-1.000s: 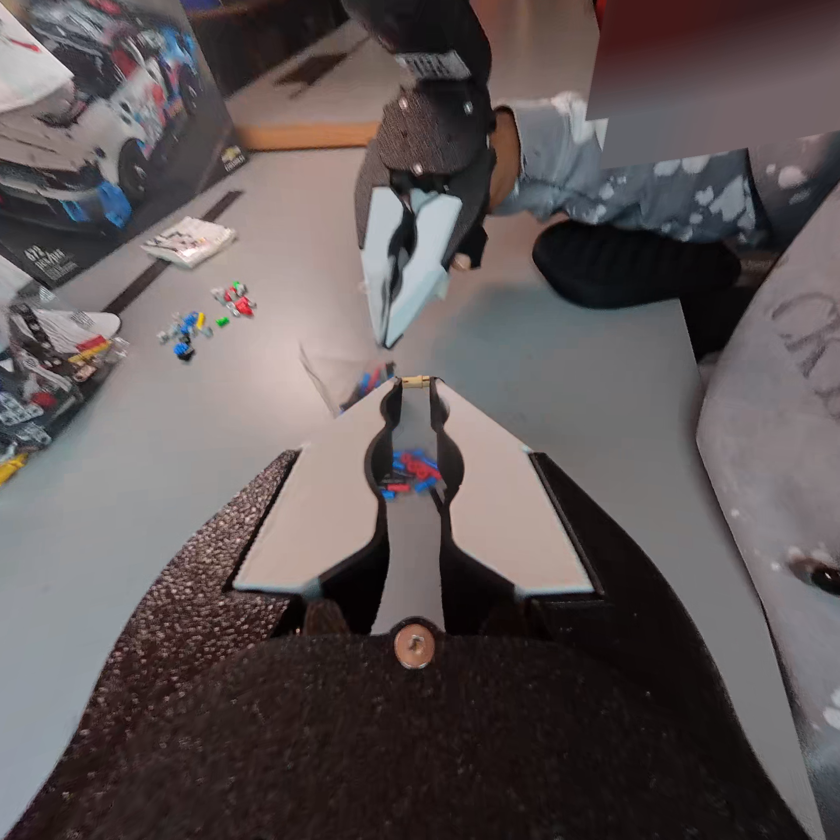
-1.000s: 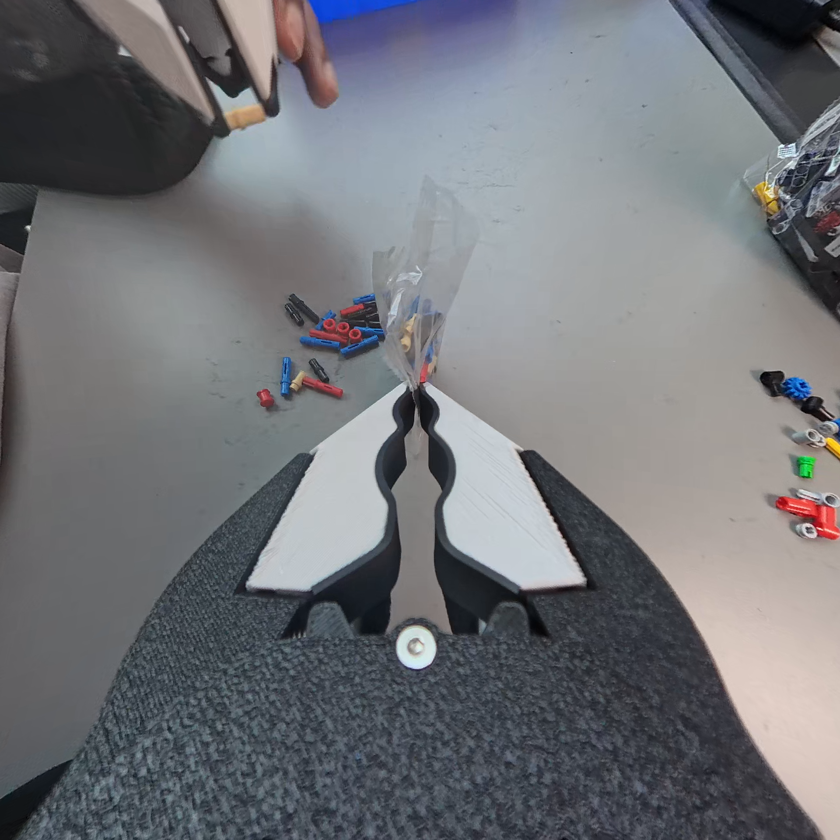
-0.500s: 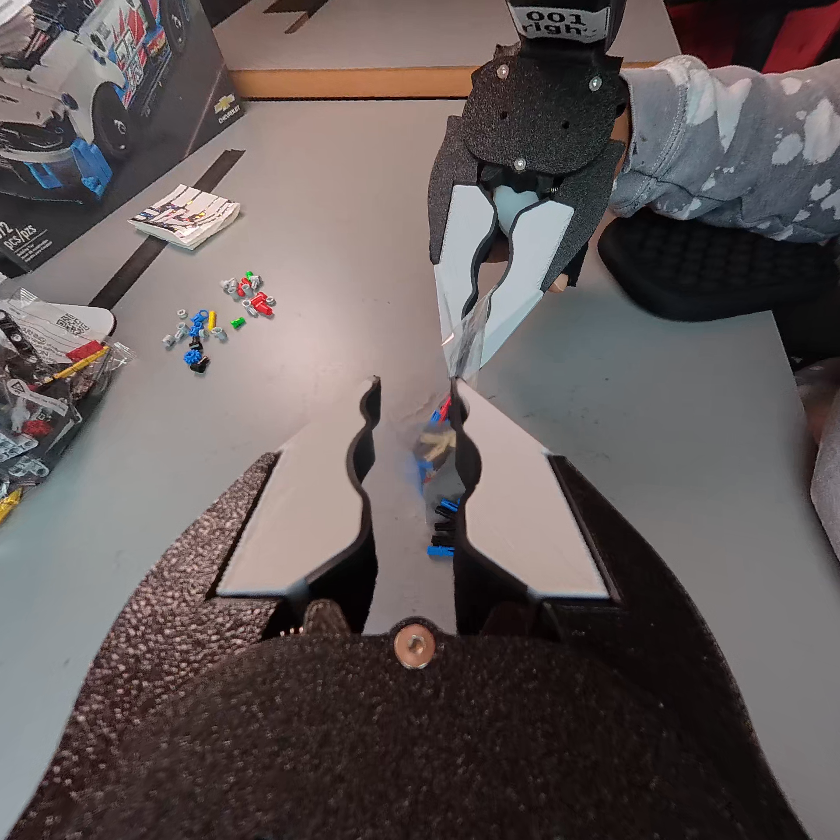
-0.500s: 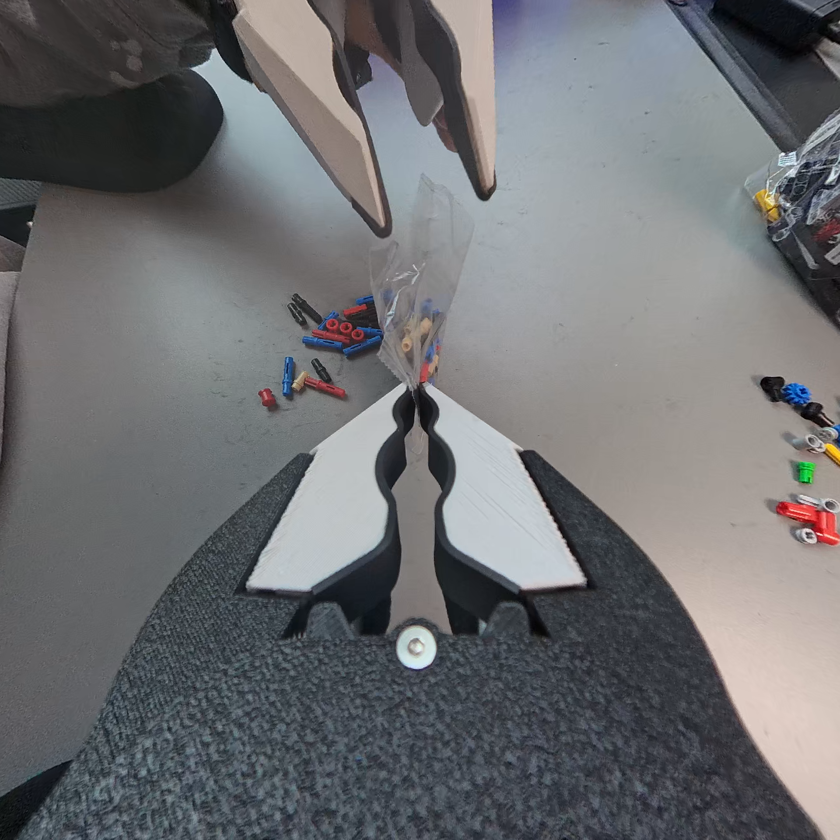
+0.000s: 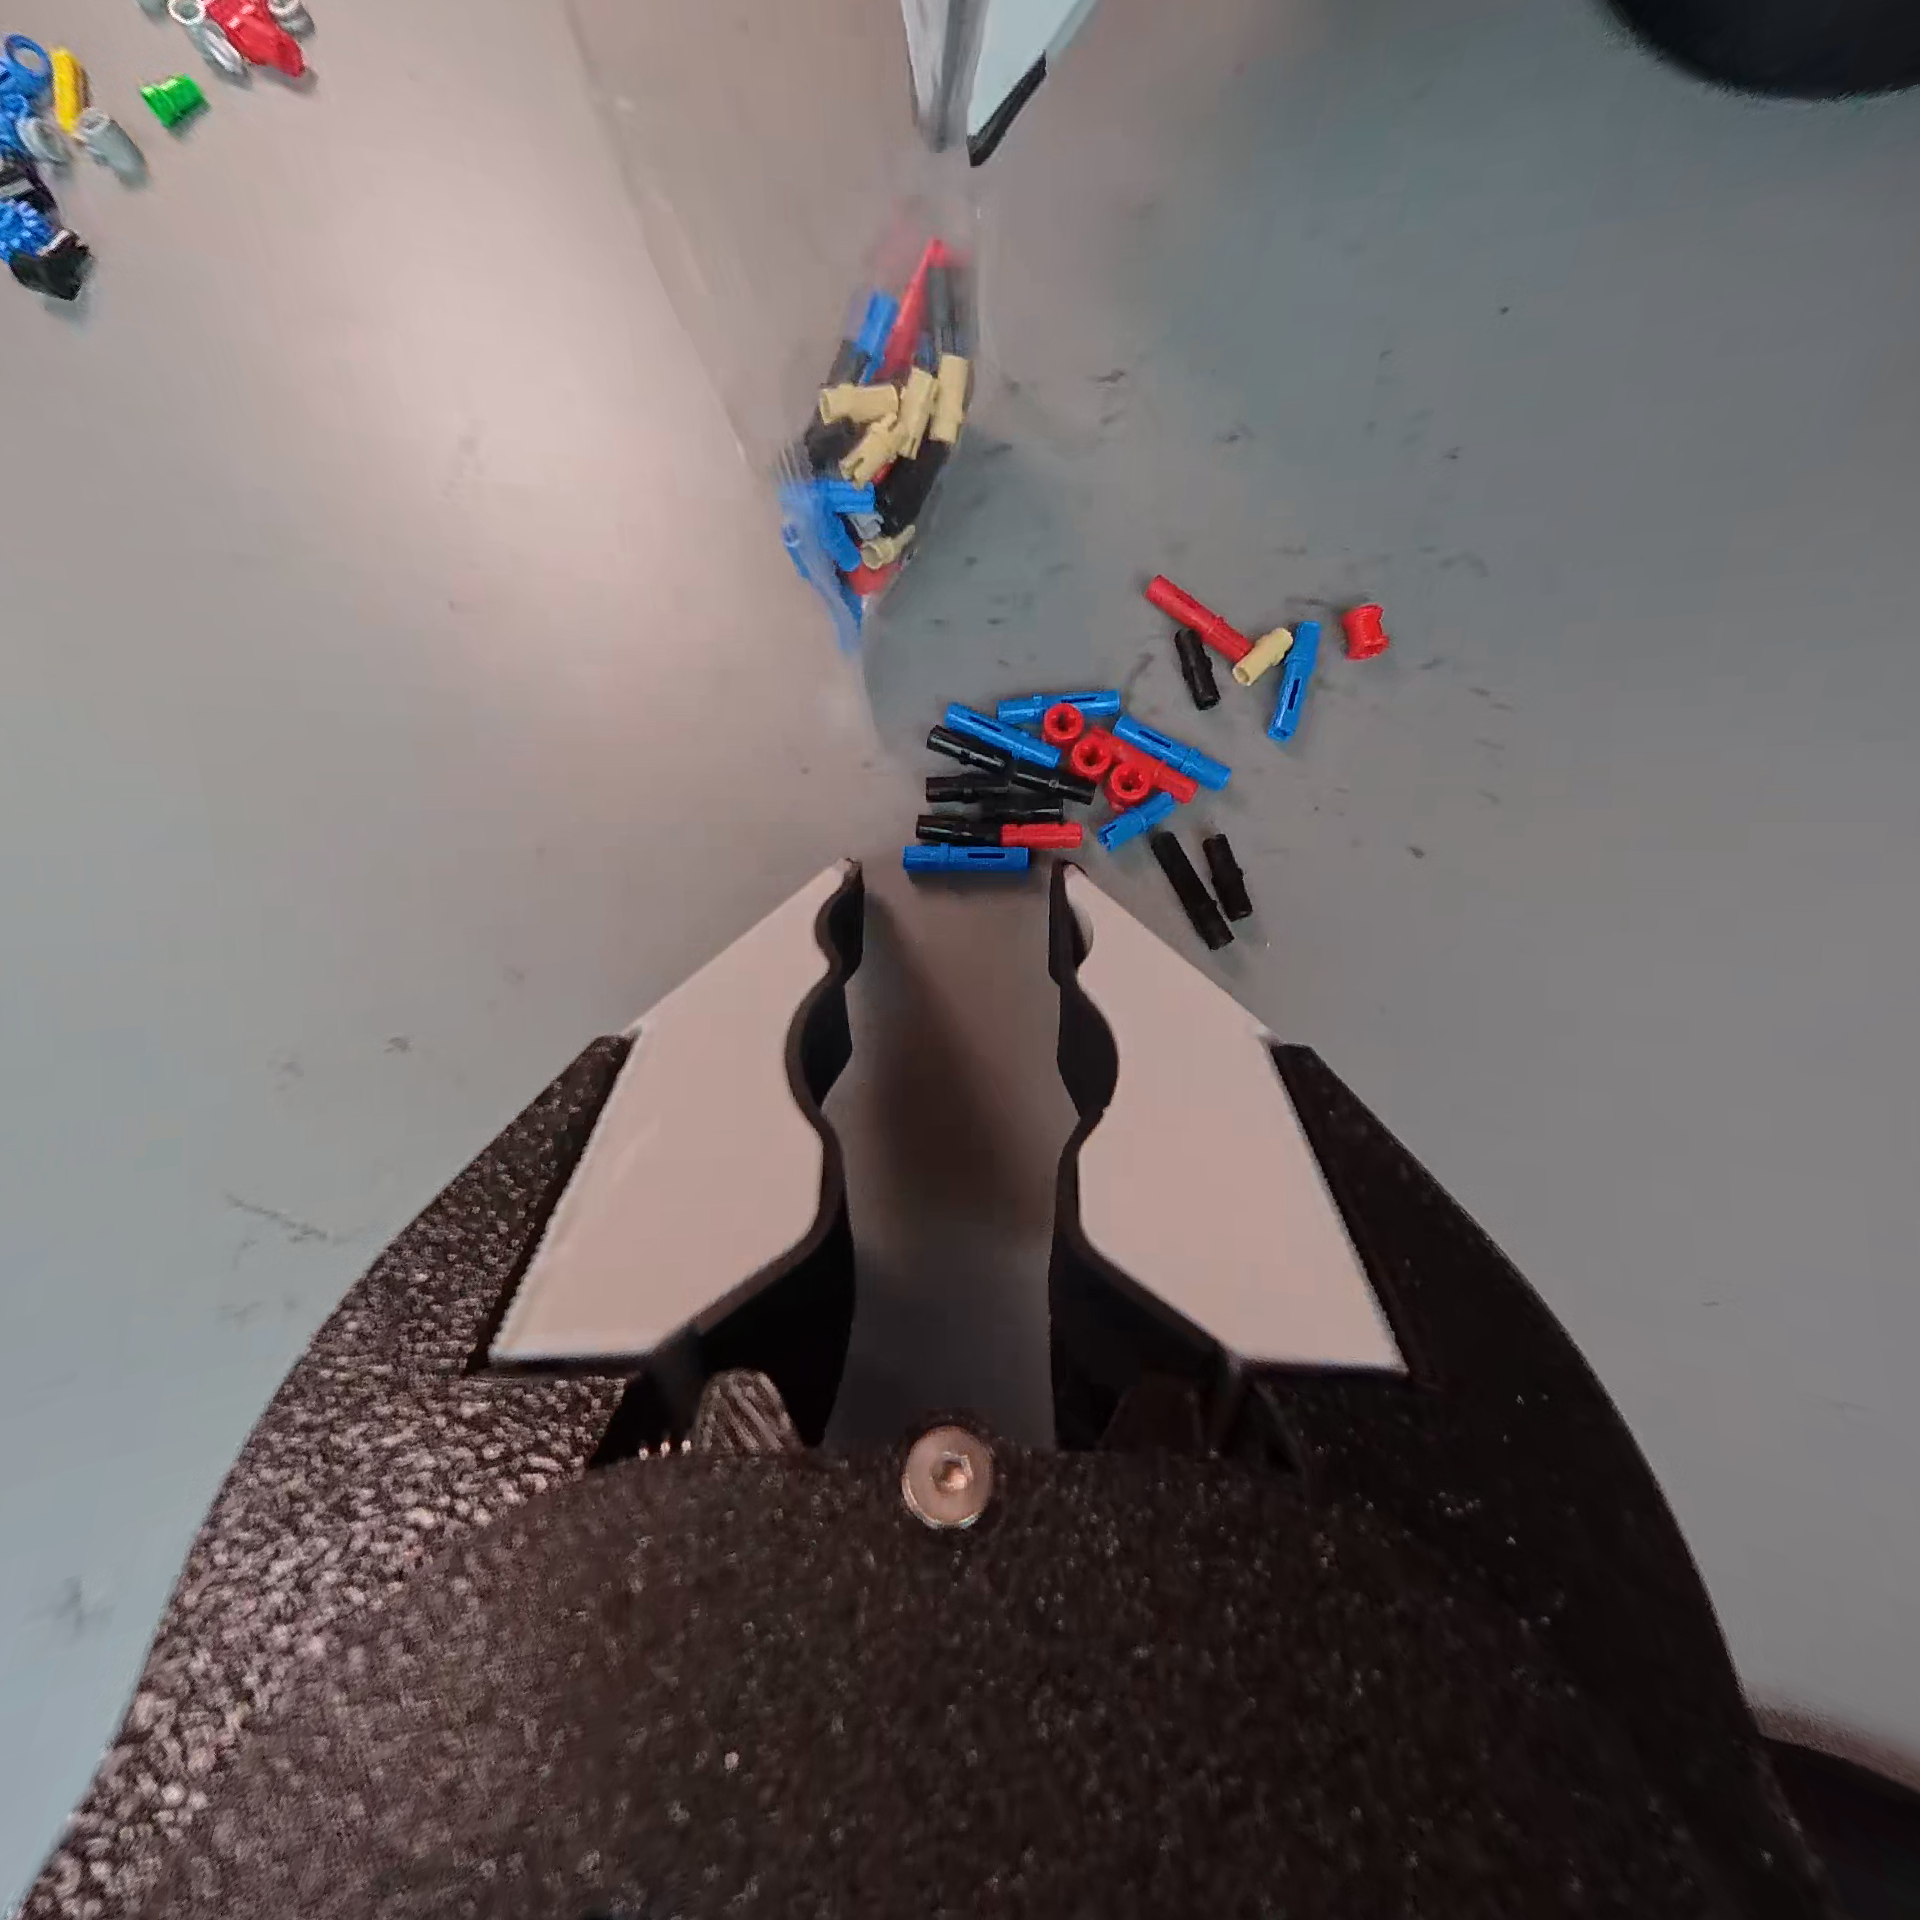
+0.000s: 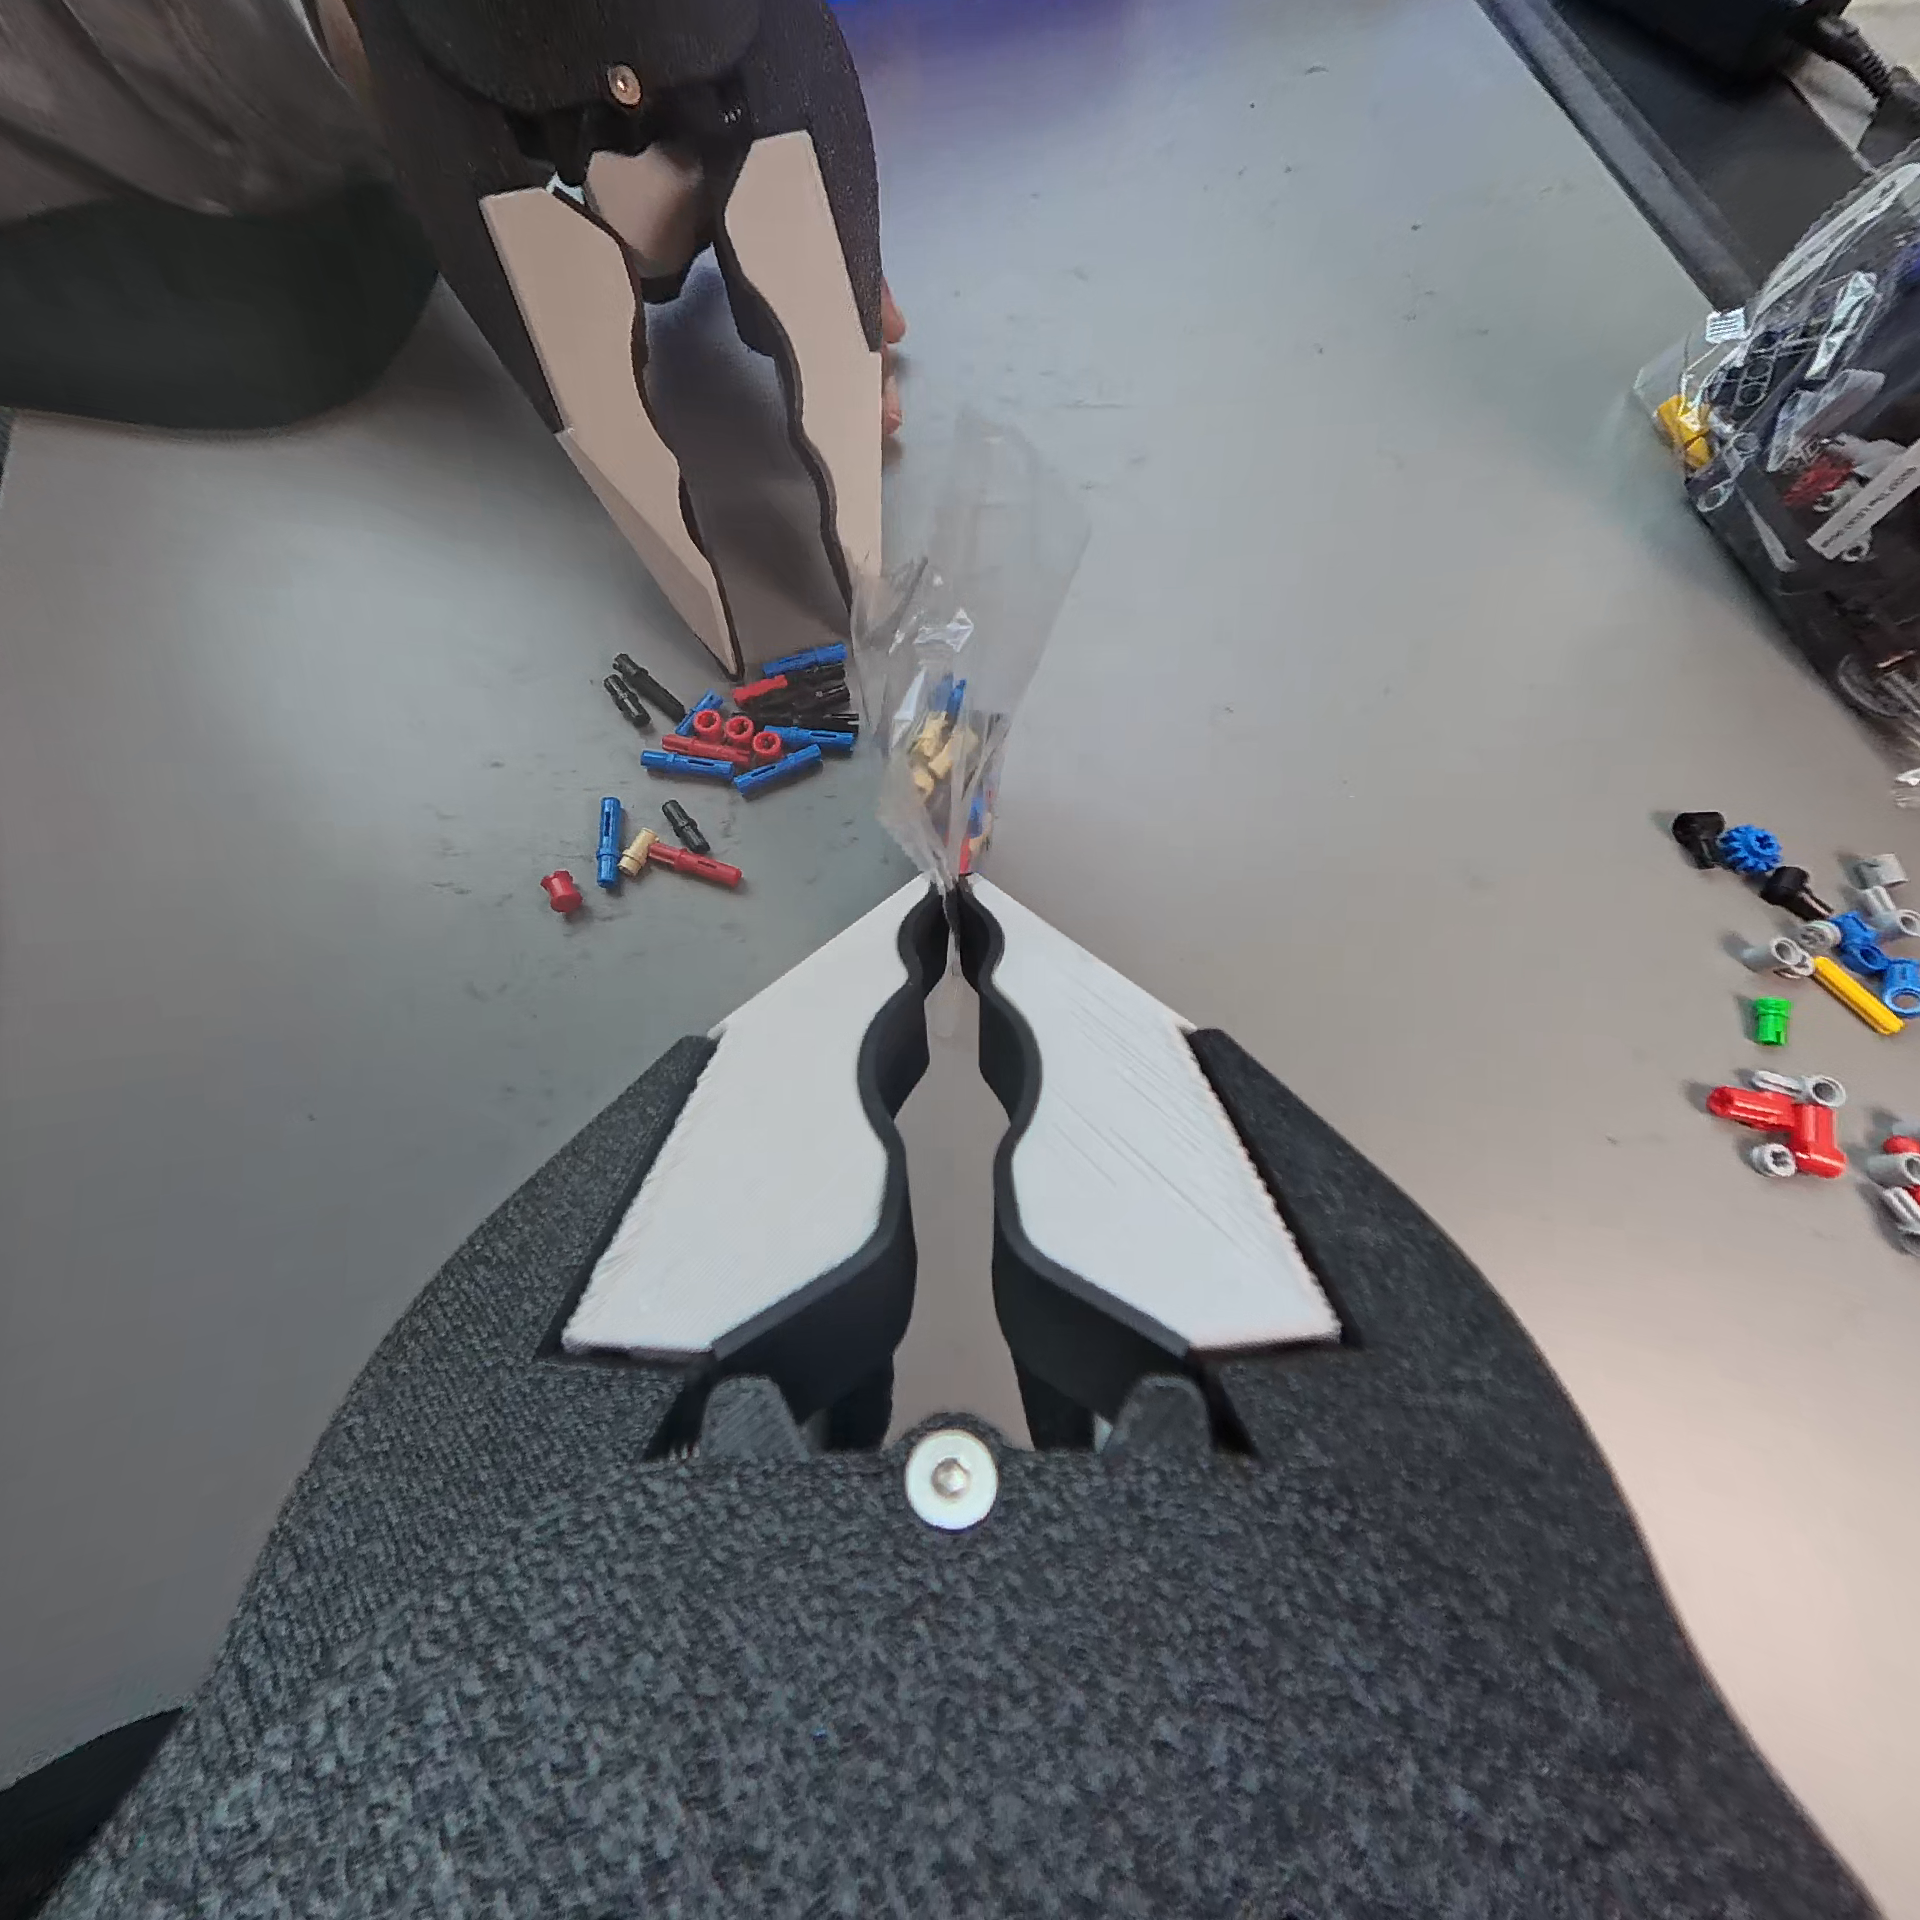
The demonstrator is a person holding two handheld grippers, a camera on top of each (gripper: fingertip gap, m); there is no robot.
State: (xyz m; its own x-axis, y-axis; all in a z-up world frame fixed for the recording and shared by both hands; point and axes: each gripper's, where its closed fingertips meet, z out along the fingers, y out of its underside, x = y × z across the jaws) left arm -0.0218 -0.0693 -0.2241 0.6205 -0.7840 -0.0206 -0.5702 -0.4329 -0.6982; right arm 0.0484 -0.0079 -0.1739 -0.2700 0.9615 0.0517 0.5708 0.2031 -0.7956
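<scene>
My right gripper (image 6: 951, 888) is shut on the corner of a clear plastic bag (image 6: 961, 665) and holds it up off the grey table (image 6: 1299, 520). The bag holds several tan, blue, black and red pins and also shows in the left wrist view (image 5: 883, 436). My left gripper (image 5: 956, 878) is open and empty, tips down just over a pile of loose blue, red and black pins (image 5: 1049, 779). In the right wrist view the left gripper (image 6: 795, 623) stands at the far edge of that pile (image 6: 748, 727), close beside the bag.
A few stray pins (image 6: 644, 847) lie left of the pile. A group of small coloured parts (image 6: 1829, 966) lies at the right, also in the left wrist view (image 5: 62, 135). A bag of parts (image 6: 1808, 447) sits at the far right. A dark sleeve (image 6: 187, 301) is at the far left. My right fingertips sit around 12 cm from my left ones.
My left gripper held a tan pin a second ago, opened above the bag, then dropped down to the loose pile, empty. My right gripper kept its hold on the bag.
</scene>
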